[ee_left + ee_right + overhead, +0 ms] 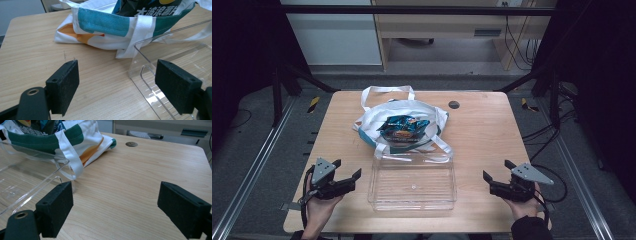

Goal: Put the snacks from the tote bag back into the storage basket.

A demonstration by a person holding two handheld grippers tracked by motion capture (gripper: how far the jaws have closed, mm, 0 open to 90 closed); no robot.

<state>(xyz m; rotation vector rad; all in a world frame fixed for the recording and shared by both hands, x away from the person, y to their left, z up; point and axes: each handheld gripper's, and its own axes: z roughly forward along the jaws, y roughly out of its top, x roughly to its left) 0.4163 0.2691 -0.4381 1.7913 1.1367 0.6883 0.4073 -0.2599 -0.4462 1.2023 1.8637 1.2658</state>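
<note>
Both my grippers, left (346, 176) and right (497, 177), rest fingers spread; I'd reach the snack (403, 127) in the bag (367, 120) squarely, clearing the tray (412, 202).

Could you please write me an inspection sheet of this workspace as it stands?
Surface: wooden table, round hole near far edge.
Job's things: white tote bag holding a snack packet; clear tray in front, empty.
Clutter: nothing seen.
Grippers: left gripper and right gripper both open, beside the tray, holding nothing.
Cables: one trails from each gripper; more on floor at right.
Surroundings: desk behind, dark frame.
</note>
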